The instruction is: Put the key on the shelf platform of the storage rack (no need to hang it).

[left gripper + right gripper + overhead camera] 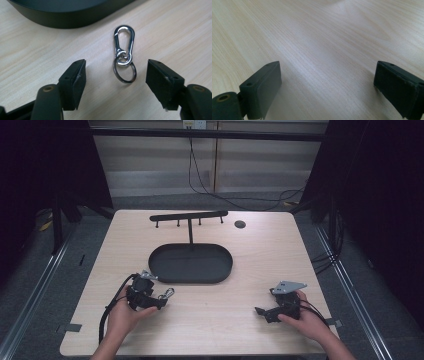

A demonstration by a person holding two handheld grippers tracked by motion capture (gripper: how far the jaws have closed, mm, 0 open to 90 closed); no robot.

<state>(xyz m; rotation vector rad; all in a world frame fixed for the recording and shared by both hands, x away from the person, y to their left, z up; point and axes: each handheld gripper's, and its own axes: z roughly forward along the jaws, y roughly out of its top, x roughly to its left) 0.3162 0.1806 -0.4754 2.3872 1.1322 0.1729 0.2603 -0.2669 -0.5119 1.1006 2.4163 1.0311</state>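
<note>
High view first: light wooden desk (200, 320), with a black oval tray (160, 270) sitting around the middle and a thin post rising from its far edge to a crossbar with small pegs (189, 215). Small dark round spot (240, 224) on the desk off to the right of that bar. Left tongs (162, 301) held low at the near-left part of the desk, just in front of the tray's near-left rim, with a shiny carabiner clip (166, 294) lying right at the tips. Right tongs (260, 311) over at the near right, well apart from the clip, pointing toward the middle of the desk, grey three-cornered plate on top.

Left gripper view: left tongs (116, 71) spread wide, nothing gripped. Silver carabiner clip (124, 42) flat on the desk (37, 50), its dark key ring (125, 71) sitting right between the two tips (neither pad touching it, clear gaps on both sides). Clip end pointing away toward the black tray (62, 15), close to it but not touching.

Right gripper view: right tongs (327, 82) also wide open and empty, just bare wood grain of the desk (324, 37) between and beyond them.
</note>
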